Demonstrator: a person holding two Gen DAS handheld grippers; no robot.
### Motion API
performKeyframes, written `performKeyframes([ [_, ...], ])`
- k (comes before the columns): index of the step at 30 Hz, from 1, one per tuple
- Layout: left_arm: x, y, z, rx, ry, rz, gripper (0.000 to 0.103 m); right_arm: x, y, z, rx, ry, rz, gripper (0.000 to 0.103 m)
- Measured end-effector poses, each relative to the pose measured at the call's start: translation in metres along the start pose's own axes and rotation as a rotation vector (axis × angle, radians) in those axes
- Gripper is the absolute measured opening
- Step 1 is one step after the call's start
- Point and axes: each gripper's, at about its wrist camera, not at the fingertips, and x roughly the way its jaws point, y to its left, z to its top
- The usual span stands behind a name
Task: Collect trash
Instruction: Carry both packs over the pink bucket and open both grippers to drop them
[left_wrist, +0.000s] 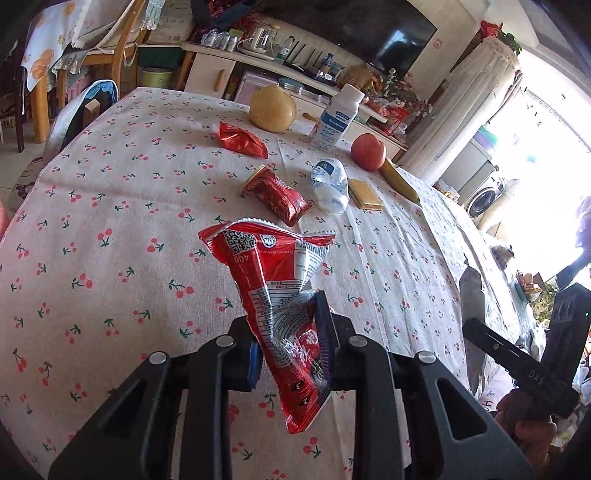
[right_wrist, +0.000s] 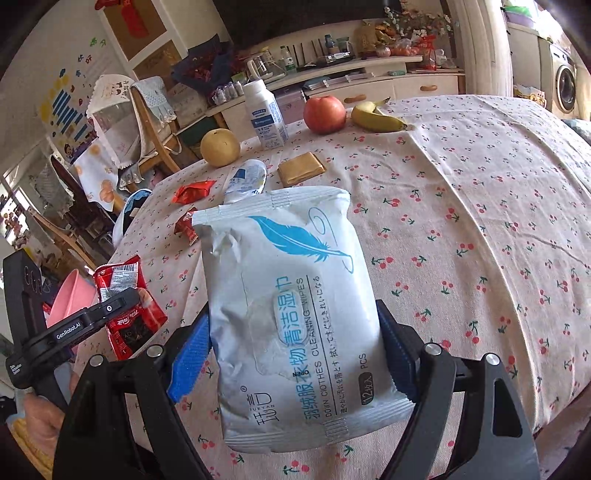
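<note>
My left gripper (left_wrist: 290, 343) is shut on a crumpled red snack wrapper (left_wrist: 273, 295), held above the cherry-print tablecloth (left_wrist: 110, 221); the same wrapper (right_wrist: 127, 306) shows at the left of the right wrist view. My right gripper (right_wrist: 295, 343) is shut on a white wet-wipes pack (right_wrist: 291, 306) with a blue feather print, its blue pads pressing both sides. On the table lie two more red wrappers (left_wrist: 242, 136) (left_wrist: 279, 194), a crushed white pouch (left_wrist: 330, 184) and a flat tan packet (left_wrist: 365, 194).
A pear (left_wrist: 272, 108), a white bottle (left_wrist: 334, 118), an apple (left_wrist: 368, 150) and a banana (left_wrist: 400, 181) stand at the table's far side. A pink bin (right_wrist: 70, 291) sits off the left edge. Chairs and a cabinet lie beyond.
</note>
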Motion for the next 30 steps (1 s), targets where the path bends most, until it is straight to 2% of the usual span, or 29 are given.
performKeyframes([
  [10, -0.014, 0.002, -0.002, 0.002, -0.02, -0.032, 0.026, -0.004, 0.02, -0.018, -0.055, 0.018, -0.013, 0.082],
  [22, -0.036, 0.015, 0.004, -0.018, -0.065, -0.079, 0.026, 0.01, 0.04, -0.023, -0.094, 0.057, -0.021, 0.082],
  [30, -0.056, 0.038, 0.016, -0.056, -0.124, -0.065, 0.026, 0.019, 0.063, -0.018, -0.116, 0.071, 0.013, 0.082],
])
